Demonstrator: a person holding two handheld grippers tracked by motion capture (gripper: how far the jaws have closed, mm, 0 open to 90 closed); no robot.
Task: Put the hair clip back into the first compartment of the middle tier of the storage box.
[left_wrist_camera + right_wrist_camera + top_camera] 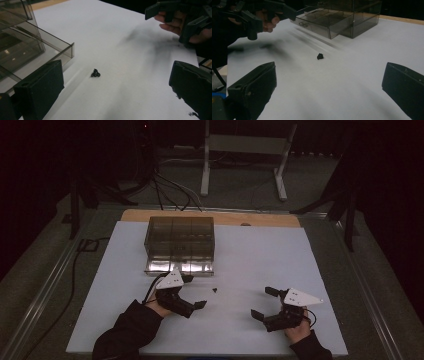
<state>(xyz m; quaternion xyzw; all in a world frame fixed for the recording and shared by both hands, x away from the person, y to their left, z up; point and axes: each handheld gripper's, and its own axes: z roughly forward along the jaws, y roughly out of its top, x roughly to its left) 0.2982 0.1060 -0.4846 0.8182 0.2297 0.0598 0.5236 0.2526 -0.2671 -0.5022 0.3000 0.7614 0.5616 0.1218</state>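
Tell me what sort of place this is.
Probably a lab or recording set-up, not a home: a white sheet covers a table in a dark room, cables trail across the floor behind, and a smoked plastic drawer box is the main prop.

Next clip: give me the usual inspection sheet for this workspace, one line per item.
Surface: white sheet over a wooden table top.
Job's things: smoky clear drawer box at the far left, bottom drawer pulled out; small black piece loose on the sheet, untouched.
Clutter: nothing seen.
Grippers: left gripper open near the drawer; right gripper open; both hold nothing.
Cables: black cable along the table's left; more on the floor behind.
Surroundings: dark room, white stand behind the table.
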